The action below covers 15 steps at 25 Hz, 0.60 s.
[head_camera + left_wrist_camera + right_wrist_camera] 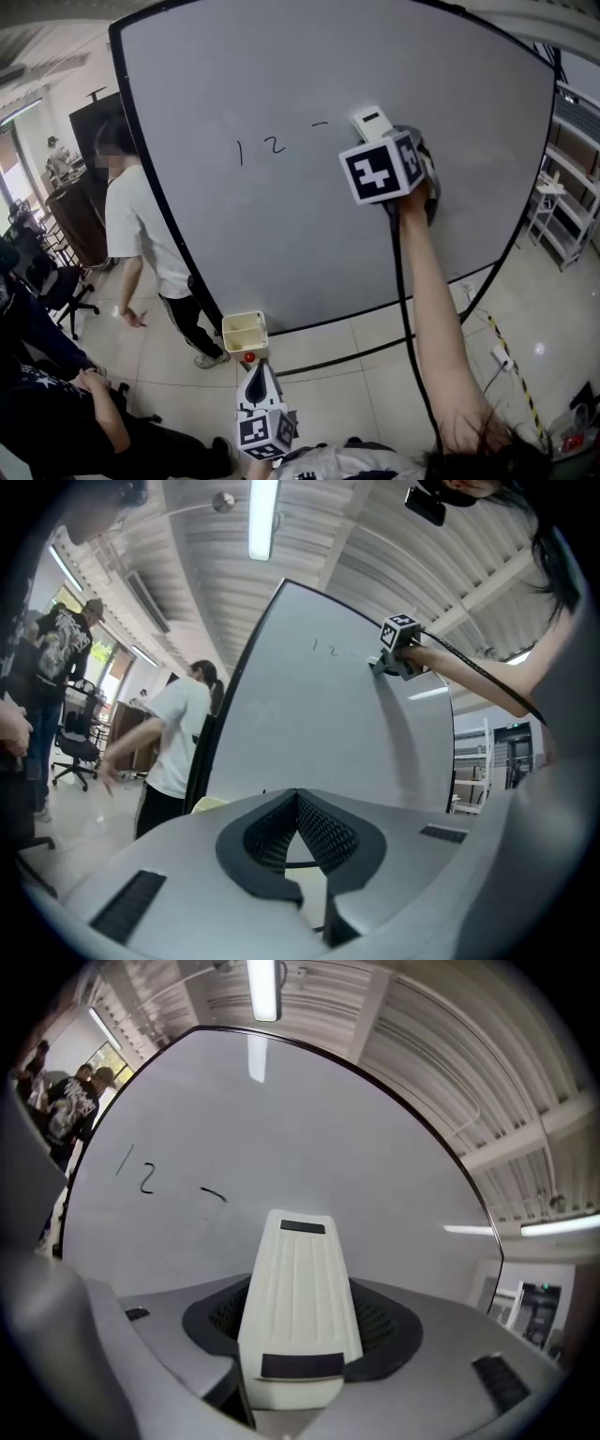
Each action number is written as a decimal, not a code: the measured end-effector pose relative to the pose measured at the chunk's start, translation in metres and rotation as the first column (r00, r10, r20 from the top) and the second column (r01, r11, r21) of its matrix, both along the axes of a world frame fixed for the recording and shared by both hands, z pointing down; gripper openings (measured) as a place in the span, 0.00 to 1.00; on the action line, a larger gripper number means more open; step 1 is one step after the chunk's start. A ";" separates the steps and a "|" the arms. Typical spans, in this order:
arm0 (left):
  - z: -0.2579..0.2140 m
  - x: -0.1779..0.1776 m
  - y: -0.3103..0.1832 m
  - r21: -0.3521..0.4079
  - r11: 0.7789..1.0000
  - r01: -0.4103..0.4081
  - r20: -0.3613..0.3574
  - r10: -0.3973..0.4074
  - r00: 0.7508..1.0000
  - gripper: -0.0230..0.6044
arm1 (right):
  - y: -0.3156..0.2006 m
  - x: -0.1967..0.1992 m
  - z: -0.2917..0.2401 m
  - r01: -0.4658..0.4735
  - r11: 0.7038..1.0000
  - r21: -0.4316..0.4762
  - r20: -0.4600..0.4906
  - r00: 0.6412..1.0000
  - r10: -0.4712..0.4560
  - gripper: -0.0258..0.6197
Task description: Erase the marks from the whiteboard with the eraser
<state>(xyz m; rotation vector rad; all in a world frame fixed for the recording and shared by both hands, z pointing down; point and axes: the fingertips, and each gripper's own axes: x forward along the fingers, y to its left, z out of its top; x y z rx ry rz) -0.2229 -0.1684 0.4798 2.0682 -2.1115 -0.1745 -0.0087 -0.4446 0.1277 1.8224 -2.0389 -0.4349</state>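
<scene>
Up at the whiteboard [281, 244], my right tongs [298, 1330] clamp the eraser [298, 1288] beside the marks [272, 143] to wipe them, while my left tongs [298, 834] hang together, empty.

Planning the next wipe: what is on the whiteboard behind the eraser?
Behind the eraser the whiteboard is covered, so marks there cannot be seen. Left of it, a 1, a 2 and a short dash show.

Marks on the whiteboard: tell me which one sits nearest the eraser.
The short dash, rightmost of the three marks. The 1 and the 2 lie farther left, away from the eraser.
</scene>
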 end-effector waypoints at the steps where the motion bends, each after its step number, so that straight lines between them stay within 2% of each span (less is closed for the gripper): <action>1: 0.000 -0.003 0.001 0.000 1.000 0.009 -0.001 -0.009 1.000 0.01 | 0.005 -0.020 0.002 0.016 1.000 0.013 -0.036 0.999 -0.015 0.47; 3: -0.002 -0.003 0.001 0.004 1.000 0.012 -0.001 -0.012 1.000 0.01 | 0.022 -0.076 0.004 0.082 0.995 0.057 -0.164 0.984 -0.072 0.47; 5: -0.004 0.001 0.000 0.008 1.000 0.005 0.000 -0.005 1.000 0.01 | 0.039 -0.132 0.009 0.166 0.983 0.073 -0.303 0.943 -0.136 0.47; 7: -0.005 0.004 0.000 0.012 1.000 -0.004 0.007 0.004 1.000 0.01 | 0.047 -0.158 0.013 0.218 0.974 0.063 -0.371 0.911 -0.180 0.47; 9: -0.005 0.004 0.003 0.014 1.000 -0.008 0.012 0.008 1.000 0.01 | 0.039 -0.141 0.012 0.211 0.976 0.043 -0.329 0.926 -0.186 0.47; 12: -0.002 -0.006 0.008 0.006 1.000 0.007 0.008 -0.007 1.000 0.01 | 0.012 -0.061 0.011 0.102 0.995 0.000 -0.158 0.982 -0.101 0.47; 14: 0.002 -0.014 0.010 -0.005 1.000 0.023 0.002 -0.023 1.000 0.01 | 0.003 -0.027 0.012 0.057 0.998 -0.023 -0.057 0.997 -0.058 0.48; 15: 0.003 -0.016 0.011 -0.010 1.000 0.028 -0.001 -0.028 1.000 0.01 | 0.003 -0.024 0.011 0.043 0.999 -0.018 -0.048 0.998 -0.044 0.48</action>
